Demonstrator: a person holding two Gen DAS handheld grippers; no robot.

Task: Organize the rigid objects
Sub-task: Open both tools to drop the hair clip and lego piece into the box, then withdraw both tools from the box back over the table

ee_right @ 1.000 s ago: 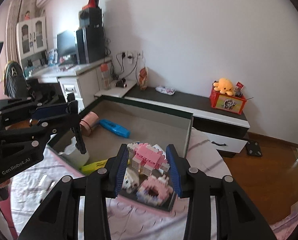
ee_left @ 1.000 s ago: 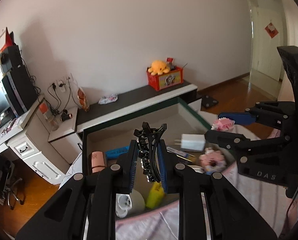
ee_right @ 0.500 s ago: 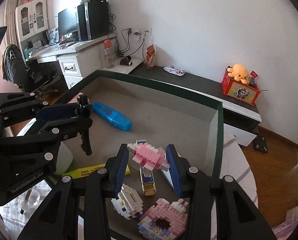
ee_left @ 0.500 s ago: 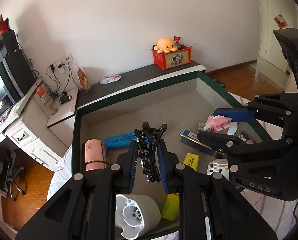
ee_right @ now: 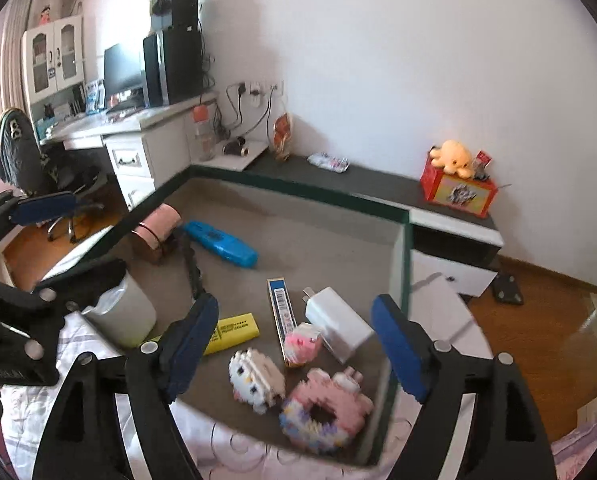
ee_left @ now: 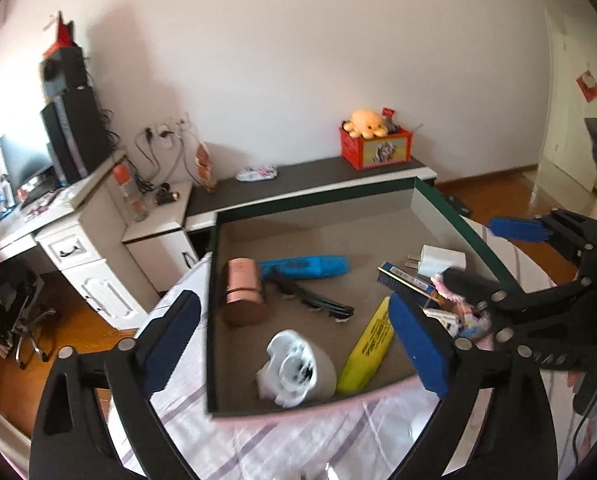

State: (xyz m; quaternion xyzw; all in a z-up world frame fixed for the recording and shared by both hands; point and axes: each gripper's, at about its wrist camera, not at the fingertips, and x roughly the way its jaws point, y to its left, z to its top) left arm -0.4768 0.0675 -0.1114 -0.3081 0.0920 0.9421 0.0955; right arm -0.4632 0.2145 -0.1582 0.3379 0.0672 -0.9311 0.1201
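A green-rimmed tray [ee_left: 314, 202] [ee_right: 298, 190] lies on the bed. My left gripper [ee_left: 294, 338] is open and empty above its near edge. The black hair claw [ee_left: 314, 300] [ee_right: 190, 268] lies in the tray beside a copper cup [ee_left: 242, 294] and a blue case [ee_left: 310, 266]. My right gripper [ee_right: 296, 344] is open and empty over the tray's right part. The pink brick figure [ee_right: 302, 344] lies below it, next to a white charger [ee_right: 336, 326], a white brick figure [ee_right: 256, 374] and a pink brick ring [ee_right: 326, 412].
The tray also holds a white cup [ee_left: 296, 368], a yellow pack [ee_left: 368, 344] and a blue flat box [ee_right: 280, 312]. A striped bedsheet [ee_left: 298, 440] lies under the tray. A dark bench [ee_left: 298, 184] with a red box [ee_left: 376, 148] and a white desk [ee_left: 58, 224] stand behind.
Both grippers have opened and pulled back. The hair claw now lies in the tray by the copper cup, and the pink brick figure lies by the charger.
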